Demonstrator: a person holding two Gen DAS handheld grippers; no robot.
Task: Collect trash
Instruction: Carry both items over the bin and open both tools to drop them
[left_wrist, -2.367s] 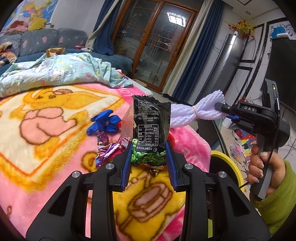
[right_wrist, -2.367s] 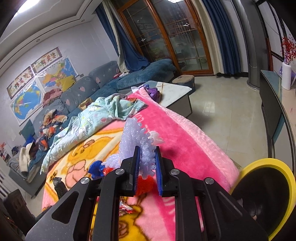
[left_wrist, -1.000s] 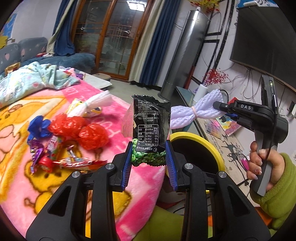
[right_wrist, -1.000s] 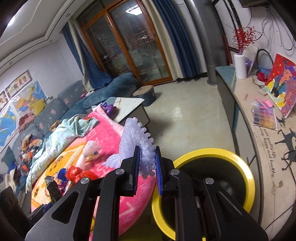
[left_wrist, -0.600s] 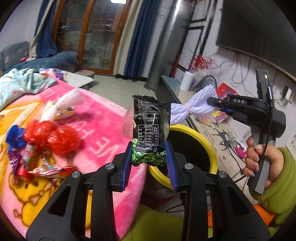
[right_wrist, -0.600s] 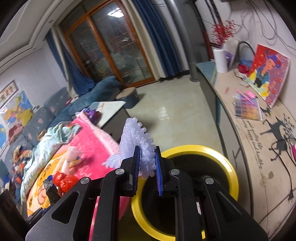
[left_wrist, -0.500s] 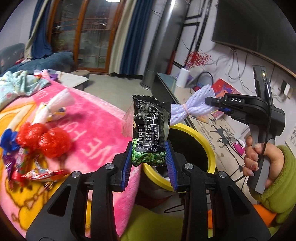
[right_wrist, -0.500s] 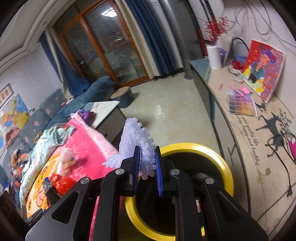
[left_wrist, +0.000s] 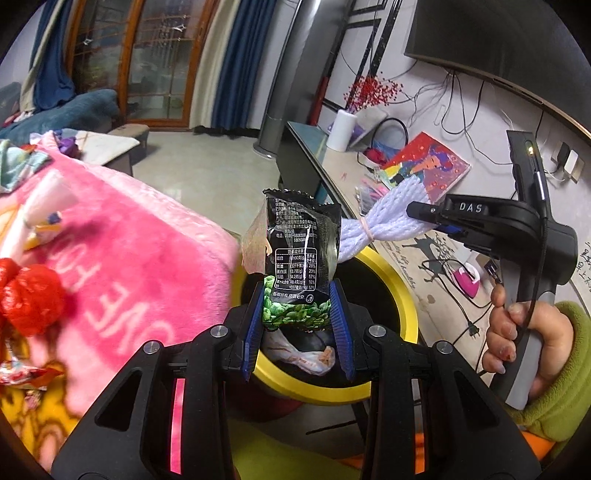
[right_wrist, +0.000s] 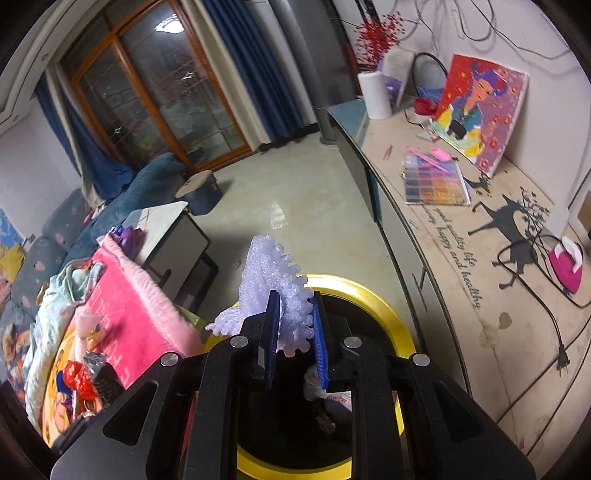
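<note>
Two grippers are in view, each carrying one piece of trash above the yellow-rimmed bin (left_wrist: 402, 295). The left gripper (left_wrist: 297, 317) has its blue-padded fingers (left_wrist: 255, 332) clamped on the lower end of a black snack packet (left_wrist: 301, 254) with a green pea print; the packet stands upright, its torn top edge uppermost, directly over the near part of the bin opening. The right gripper (right_wrist: 293, 328) has its fingers (right_wrist: 271, 325) closed on a pale lilac foam fruit net (right_wrist: 275, 280); in the left wrist view the net (left_wrist: 384, 225) is seen cinched at its middle by a band and held level above the far side of the bin rim, just beside the packet. The right hand (left_wrist: 524, 332), in a green sleeve, grips the handle of that tool.

Inside the bin, crumpled wrappers (left_wrist: 299, 350) lie at the bottom. The pink blanket (left_wrist: 122, 258) borders the bin on the left. On it rest crumpled red wrappers (left_wrist: 29, 295) and a white wrapped item (left_wrist: 44, 206), well apart from both grippers. A painting (right_wrist: 480, 107) leans against the wall on the side counter.
</note>
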